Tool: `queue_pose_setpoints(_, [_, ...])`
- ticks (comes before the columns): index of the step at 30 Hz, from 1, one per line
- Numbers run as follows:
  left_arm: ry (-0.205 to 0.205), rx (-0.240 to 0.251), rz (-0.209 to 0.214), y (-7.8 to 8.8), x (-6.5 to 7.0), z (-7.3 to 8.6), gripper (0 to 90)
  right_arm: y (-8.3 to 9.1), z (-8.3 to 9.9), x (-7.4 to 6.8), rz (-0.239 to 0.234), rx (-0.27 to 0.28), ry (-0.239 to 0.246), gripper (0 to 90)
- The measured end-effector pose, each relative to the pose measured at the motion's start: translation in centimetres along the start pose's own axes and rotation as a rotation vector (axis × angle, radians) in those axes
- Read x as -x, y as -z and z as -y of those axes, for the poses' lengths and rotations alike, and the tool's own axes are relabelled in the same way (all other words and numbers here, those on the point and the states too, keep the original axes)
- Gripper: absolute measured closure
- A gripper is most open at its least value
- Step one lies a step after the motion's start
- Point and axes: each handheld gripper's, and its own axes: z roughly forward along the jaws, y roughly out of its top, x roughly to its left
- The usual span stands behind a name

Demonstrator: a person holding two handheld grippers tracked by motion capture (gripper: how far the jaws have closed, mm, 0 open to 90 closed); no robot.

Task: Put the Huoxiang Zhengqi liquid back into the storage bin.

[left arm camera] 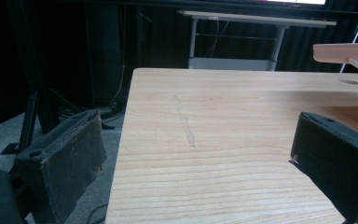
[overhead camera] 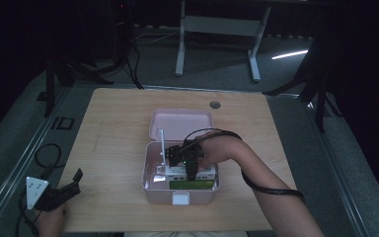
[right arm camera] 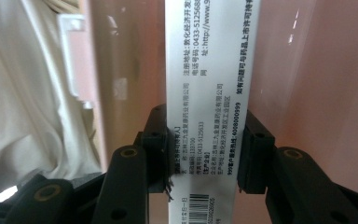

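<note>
Right tongs clamped on one white carton, down inside the pink box.

One pink box (overhead camera: 150,185) sits mid-surface, its one lid (overhead camera: 181,123) thrown back on the far side. My right tongs (overhead camera: 190,167) reach into it from the right, pointing down; in the right gripper view both pads press the long sides of a single white carton (right arm camera: 209,93) printed with black text and a barcode, pink wall behind it. Inside the box I count one green-topped pack (overhead camera: 191,184) along the near wall and some white packs beside the tongs, number unclear. One white latch (overhead camera: 180,198) on the near face. My left tongs (overhead camera: 64,190) rest at the near left corner of the surface (overhead camera: 118,128), jaws spread wide, nothing between them, well apart from the box. One round hole (overhead camera: 215,104) at the far edge of the surface.
</note>
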Motion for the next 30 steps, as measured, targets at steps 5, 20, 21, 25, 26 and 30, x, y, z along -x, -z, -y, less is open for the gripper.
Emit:
queue_pose_setpoints(5, [0.001,-0.001,0.002,0.0,0.0,0.0,3.1,-1.6,0.0,0.2,-0.008,-0.012,-0.003,61.6])
queue_pose_setpoints(20, [-0.001,-0.003,0.003,0.0,0.0,0.0,3.1,-4.1,0.4,0.3,-0.058,0.012,0.004,61.6])
queue_pose_setpoints(21, [-0.001,-0.003,0.003,0.0,0.0,0.0,3.1,-4.3,0.4,0.3,-0.063,0.014,0.005,61.6])
queue_pose_setpoints(25, [-0.001,-0.004,0.004,0.0,0.0,0.0,3.1,-4.9,0.4,0.3,-0.070,0.019,0.003,61.5])
queue_pose_setpoints(26, [-0.001,-0.004,0.004,0.0,0.0,0.0,3.1,-5.1,0.4,0.3,-0.071,0.025,0.004,61.5])
queue_pose_setpoints(30, [-0.001,-0.005,0.007,0.0,0.0,0.0,3.1,-5.1,0.4,0.1,-0.069,0.032,0.001,61.2])
